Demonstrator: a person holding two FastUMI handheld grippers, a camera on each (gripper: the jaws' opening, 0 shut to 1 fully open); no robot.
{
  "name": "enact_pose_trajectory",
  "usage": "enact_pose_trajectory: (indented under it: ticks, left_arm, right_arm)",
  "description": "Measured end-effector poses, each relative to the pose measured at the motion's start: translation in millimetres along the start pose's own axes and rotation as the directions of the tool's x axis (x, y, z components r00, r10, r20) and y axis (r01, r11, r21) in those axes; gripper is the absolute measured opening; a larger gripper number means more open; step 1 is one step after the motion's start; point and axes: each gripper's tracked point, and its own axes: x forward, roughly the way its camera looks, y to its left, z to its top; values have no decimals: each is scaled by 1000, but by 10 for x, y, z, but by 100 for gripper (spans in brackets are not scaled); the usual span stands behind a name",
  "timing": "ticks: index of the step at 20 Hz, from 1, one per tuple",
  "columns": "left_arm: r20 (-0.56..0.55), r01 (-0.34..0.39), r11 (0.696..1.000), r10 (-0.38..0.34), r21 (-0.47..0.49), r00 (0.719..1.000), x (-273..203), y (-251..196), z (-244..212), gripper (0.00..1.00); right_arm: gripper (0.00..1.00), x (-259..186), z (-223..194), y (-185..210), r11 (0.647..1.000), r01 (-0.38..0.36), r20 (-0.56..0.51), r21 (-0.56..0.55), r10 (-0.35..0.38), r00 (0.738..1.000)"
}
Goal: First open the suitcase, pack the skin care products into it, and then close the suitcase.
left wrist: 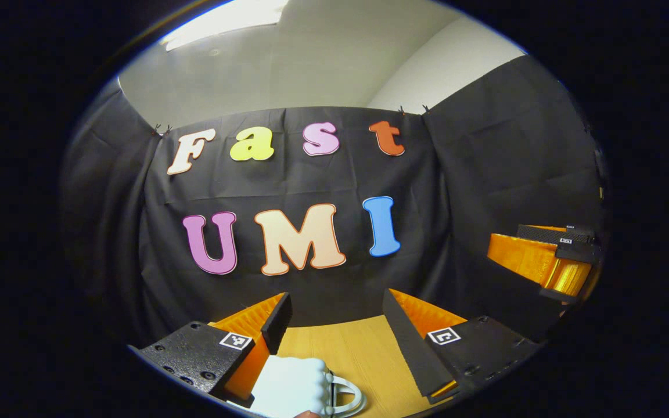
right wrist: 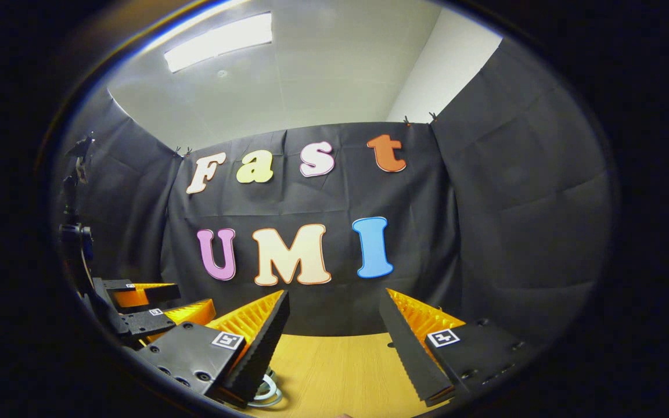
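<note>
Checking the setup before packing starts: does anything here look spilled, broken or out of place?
Nothing stands out. A white ribbed object with a looped handle lies on the wooden table, and both grippers are held open above it.

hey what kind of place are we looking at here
Likely an indoor recording booth: black cloth walls, a wooden table, a ceiling light overhead. Both claws, left claw and right claw, hang open above the table.

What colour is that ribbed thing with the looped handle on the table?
White; the ribbed thing shows best in the left gripper view, on the wooden table.
</note>
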Motion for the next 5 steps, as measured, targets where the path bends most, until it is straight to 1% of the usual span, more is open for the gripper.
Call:
enact_pose_trajectory:
  ticks: [2, 5]
  left_arm:
    - [11, 7, 1000, -7, 9, 1000, 9, 83, 20, 94]
    - [2, 11, 1000, -11, -4, 1000, -10, 150, -38, 94]
  right_arm:
    - [98, -44, -6, 14, 1000, 19, 0, -8, -19, 1000]
    - [98, -93, 21, 47, 999, 40, 6, -1, -40, 999]
